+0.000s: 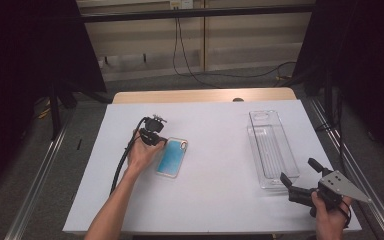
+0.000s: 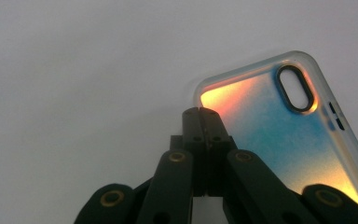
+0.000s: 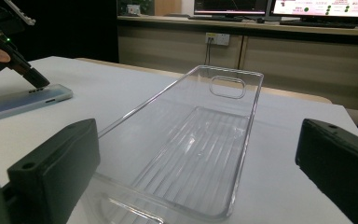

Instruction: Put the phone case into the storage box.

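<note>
A phone case (image 1: 172,158) with a blue-to-orange back lies flat on the white table (image 1: 215,125), left of centre. My left gripper (image 1: 161,141) points down at its near-left corner. Its jaws are shut together, with nothing between them. In the left gripper view the shut tips (image 2: 204,113) rest at the orange corner of the case (image 2: 279,130), beside the camera cut-out. My right gripper (image 1: 298,170) is held at the table's front right, open and empty. Its wide-apart jaws (image 3: 198,163) frame a clear plastic tray (image 3: 256,93).
The clear tray (image 1: 272,150) lies lengthwise on the right half of the table, empty. In the right gripper view the left gripper (image 3: 32,79) and the phone case (image 3: 23,103) appear at far left. Dark curtains and stands flank the table; cables hang behind.
</note>
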Demonstrator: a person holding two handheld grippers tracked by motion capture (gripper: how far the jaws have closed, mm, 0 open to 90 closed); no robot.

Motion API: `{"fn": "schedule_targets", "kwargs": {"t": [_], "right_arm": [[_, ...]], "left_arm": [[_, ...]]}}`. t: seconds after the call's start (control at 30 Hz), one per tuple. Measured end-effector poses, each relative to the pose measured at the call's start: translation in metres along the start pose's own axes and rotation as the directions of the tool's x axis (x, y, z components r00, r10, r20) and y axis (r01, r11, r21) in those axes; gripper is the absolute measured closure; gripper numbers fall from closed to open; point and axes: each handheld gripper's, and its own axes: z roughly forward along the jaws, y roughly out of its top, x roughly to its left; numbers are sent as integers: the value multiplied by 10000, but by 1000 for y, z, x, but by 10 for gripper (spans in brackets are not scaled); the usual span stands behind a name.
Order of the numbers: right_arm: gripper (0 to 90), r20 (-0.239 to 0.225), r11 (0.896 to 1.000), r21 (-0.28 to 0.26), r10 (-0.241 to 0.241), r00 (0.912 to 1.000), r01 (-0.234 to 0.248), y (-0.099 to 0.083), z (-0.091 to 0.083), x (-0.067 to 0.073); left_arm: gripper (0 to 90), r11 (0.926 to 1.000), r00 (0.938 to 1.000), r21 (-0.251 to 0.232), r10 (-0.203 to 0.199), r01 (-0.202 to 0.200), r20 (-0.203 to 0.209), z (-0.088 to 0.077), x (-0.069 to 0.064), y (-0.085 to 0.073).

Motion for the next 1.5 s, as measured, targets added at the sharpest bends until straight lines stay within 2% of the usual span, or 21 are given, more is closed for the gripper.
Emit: {"fn": "schedule_targets", "kwargs": {"t": [0.07,0.17,0.2,0.3,0.5,0.53,0.63,0.7,0.87,0.93,1.03,1.2,1.33,1.47,1.5], "right_arm": [[0,-18,10000,-11,-8,10000,8,0,0,0],[0,-18,10000,-14,10,10000,-10,0,0,0],[0,-15,10000,-13,5,10000,-5,0,0,0],[0,-23,10000,-17,-5,10000,5,0,0,0],[0,-11,10000,-9,-3,10000,3,0,0,0],[0,-5,10000,-11,11,10000,-11,0,0,1],[0,0,10000,1,-11,10000,11,0,0,0],[0,-7,10000,-8,-11,10000,11,0,0,0],[0,-22,10000,-13,18,10000,-18,0,0,0],[0,-32,10000,-26,-4,10000,4,0,0,0],[0,-21,10000,-22,-28,10000,28,0,-1,0],[0,-13,10000,-27,-15,10000,15,0,-1,0],[0,-9,10000,-37,-15,10000,15,0,-1,-1],[0,2,10000,-57,-11,10000,11,1,-2,-1],[0,4,10000,-59,-16,10000,16,1,-2,0]], "left_arm": [[900,10000,9999,-48,52,-52,93,0,1,0],[900,9999,9999,-17,150,-150,-78,2,-2,1],[900,9999,9999,-115,98,-97,103,4,-2,2],[900,9999,9999,-70,146,-146,35,5,-4,3],[900,9999,9999,-131,51,-49,160,6,-5,3],[900,9993,9997,-287,223,-220,105,5,-8,5],[900,9995,10000,-311,54,-52,61,7,-10,6],[900,9996,9999,-288,82,-79,107,8,-9,6],[900,9994,9990,-353,2,14,442,9,-7,5],[900,9994,9993,-316,128,-117,337,10,-9,6],[900,9993,9988,-381,-8,27,497,10,-8,5],[900,9991,9993,-424,33,-17,383,9,-7,4],[887,9980,9994,-636,-45,67,354,5,-7,4],[871,9919,9995,-1266,-52,90,305,-5,-6,1],[866,9884,9990,-1511,-102,167,442,-8,-5,-1]]}}
